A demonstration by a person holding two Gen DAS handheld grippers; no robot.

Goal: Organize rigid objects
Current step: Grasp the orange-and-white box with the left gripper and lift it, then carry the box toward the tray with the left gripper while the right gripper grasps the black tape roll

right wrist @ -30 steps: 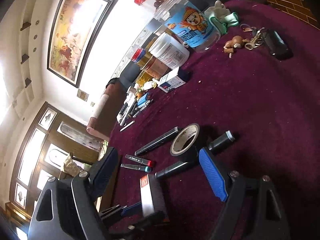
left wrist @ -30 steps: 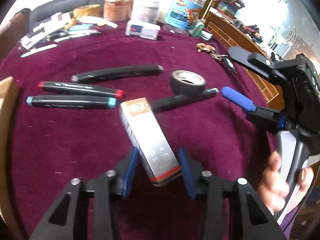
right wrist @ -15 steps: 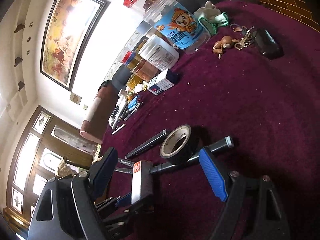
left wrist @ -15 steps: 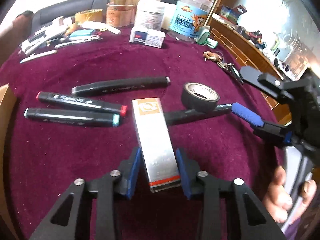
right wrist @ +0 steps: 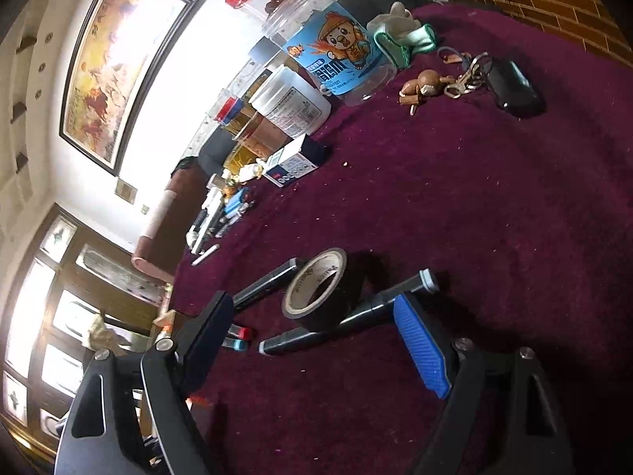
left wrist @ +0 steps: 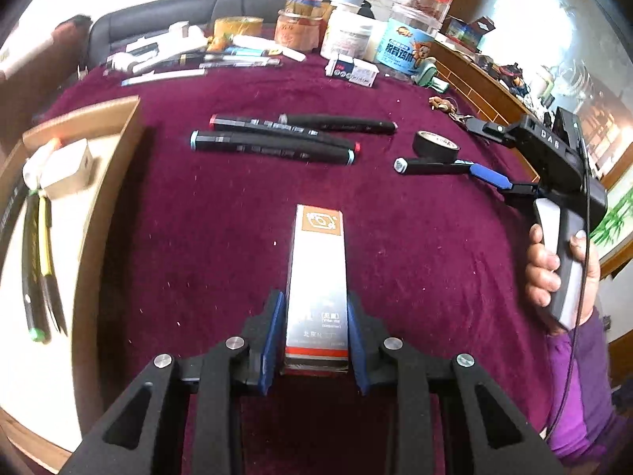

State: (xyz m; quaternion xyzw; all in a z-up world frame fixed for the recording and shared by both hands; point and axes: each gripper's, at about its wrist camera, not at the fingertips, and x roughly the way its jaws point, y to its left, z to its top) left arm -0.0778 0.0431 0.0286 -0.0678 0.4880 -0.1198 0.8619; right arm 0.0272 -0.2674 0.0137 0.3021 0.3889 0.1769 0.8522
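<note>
Clamping the near end of a long silver carton (left wrist: 318, 277), the left hand-held gripper (left wrist: 314, 340) has its blue pads pressed on the carton's two long sides, and the carton's orange-printed far end juts out above the maroon surface (left wrist: 415, 269). By the look of it, the carton is light, stiff cardboard with a glossy foil skin (likely slick under the pads), so a hard squeeze could dent its walls, and a hold this close to one end leaves a long overhang that may swing or droop. A grip nearer the middle would probably steady it.

At the left edge sits a shallow cardboard tray (left wrist: 114, 166), which looks the likely place for sorted things. Inside it lie a small white block (left wrist: 67, 170) at the far end and a few slim pens (left wrist: 39, 269), one yellow-bodied, one with a green tip, running along its near half.

Farther out on the cloth lie three black markers (left wrist: 273, 144) close together, and to their right a roll of black tape (right wrist: 316, 289) touches a fourth black marker (right wrist: 348, 316).

The right hand-held gripper (right wrist: 312, 336) stands with its jaws wide apart and nothing pressed between the pads; that fourth marker lies just ahead of them. Along the far edge stand plastic jars, among them a red-lidded snack jar (right wrist: 328, 47) with brown pieces showing near its lid.
</note>
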